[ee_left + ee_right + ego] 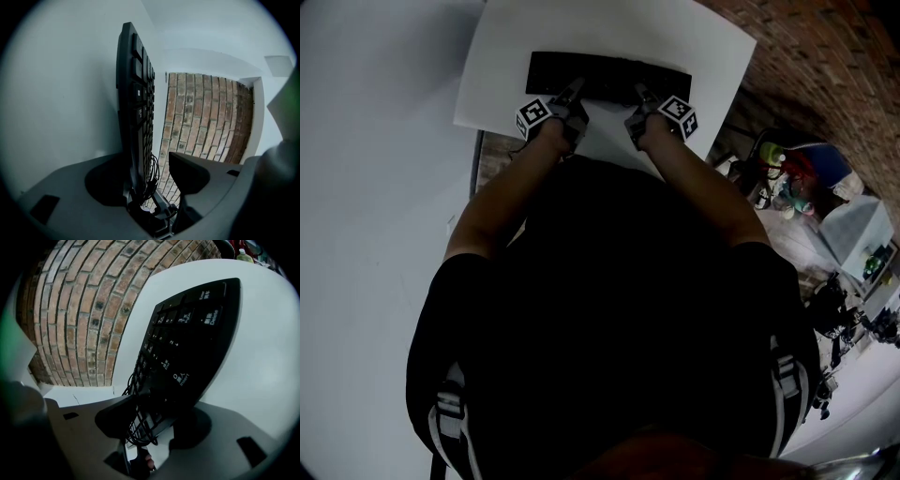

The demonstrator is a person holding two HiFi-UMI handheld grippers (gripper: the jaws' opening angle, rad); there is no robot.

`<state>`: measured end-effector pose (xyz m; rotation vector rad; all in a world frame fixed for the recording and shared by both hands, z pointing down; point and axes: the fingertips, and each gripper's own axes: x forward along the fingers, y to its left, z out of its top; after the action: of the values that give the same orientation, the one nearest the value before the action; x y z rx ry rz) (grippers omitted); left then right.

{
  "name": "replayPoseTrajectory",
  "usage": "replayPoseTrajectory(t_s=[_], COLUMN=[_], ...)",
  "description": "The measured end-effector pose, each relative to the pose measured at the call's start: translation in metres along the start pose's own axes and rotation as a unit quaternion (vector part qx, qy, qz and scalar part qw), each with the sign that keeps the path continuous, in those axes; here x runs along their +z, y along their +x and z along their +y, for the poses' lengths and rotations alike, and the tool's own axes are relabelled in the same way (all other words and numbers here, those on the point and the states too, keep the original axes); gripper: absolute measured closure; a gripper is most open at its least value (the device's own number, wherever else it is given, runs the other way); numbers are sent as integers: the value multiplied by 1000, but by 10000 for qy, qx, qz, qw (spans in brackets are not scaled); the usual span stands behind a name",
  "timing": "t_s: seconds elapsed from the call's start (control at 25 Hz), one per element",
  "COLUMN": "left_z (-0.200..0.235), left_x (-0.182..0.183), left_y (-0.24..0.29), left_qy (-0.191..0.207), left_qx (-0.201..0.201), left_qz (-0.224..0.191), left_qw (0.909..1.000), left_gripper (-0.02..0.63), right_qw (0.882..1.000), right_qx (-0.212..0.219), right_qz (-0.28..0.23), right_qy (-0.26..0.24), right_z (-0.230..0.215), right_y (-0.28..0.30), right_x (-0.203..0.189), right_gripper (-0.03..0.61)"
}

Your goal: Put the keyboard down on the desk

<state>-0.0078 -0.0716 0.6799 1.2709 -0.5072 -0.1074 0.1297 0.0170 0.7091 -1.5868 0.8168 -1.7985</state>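
Black rectangular keyboard (607,77) appears down on white counter (703,47), long axis left-right. Its near edge sits between jaws of left gripper (574,92) & right gripper (639,96), both open, not clamping; exit prob. straight back toward person.

Keyboard (135,93) sits edge-on between the left gripper (152,178) jaws, clear gap to one jaw, brick wall (206,117) behind.

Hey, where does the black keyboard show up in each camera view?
Head view: keyboard top centre, on the white desk.
Left gripper view: keyboard left of centre, edge-on.
Right gripper view: keyboard centre-right, keys facing the camera.
Shared landmark: the brick wall.
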Motion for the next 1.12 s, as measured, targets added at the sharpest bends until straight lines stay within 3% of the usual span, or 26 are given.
replayPoseTrajectory(t_s=[0.68, 1.12], left_z=[15, 9], left_x=[-9, -13], left_y=[-18, -32], left_qy=[-32, 95], left_qx=[249, 109], left_qz=[239, 275], left_qw=[9994, 9995], left_gripper=[333, 333], right_qw=[9984, 9980], right_qx=[-398, -395], right_qz=[338, 439], right_qy=[217, 216], right_z=[-26, -31], right_y=[-20, -32], right_x=[-12, -26], right_gripper=[347, 347])
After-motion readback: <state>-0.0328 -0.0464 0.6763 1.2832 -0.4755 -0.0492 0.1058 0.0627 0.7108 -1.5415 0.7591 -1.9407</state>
